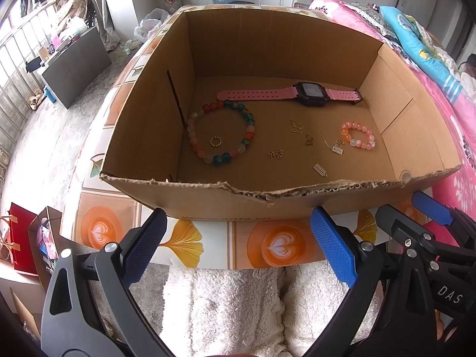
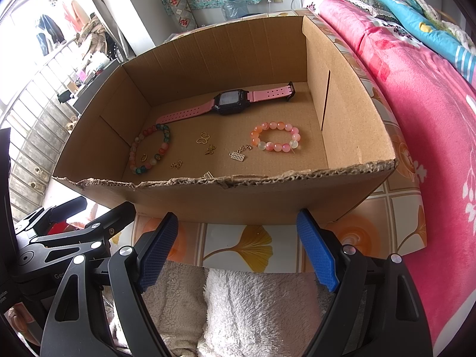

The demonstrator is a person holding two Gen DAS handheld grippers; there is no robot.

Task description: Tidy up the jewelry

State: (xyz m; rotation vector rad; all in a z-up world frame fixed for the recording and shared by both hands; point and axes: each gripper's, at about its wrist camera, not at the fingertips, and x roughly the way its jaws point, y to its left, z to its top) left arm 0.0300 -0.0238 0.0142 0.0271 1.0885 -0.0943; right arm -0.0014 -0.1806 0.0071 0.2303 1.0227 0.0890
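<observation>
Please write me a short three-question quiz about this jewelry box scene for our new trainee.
1. True or false: the small gold ring lies inside the loop of the multicolored bead bracelet.
2. Which item lies nearest the far wall of the cardboard box? A) the pink bead bracelet B) the pink watch C) the butterfly charm
3. Fill in: both the left gripper and the right gripper are ____ and hold nothing.

Key: 1. True. 2. B. 3. open.
</observation>
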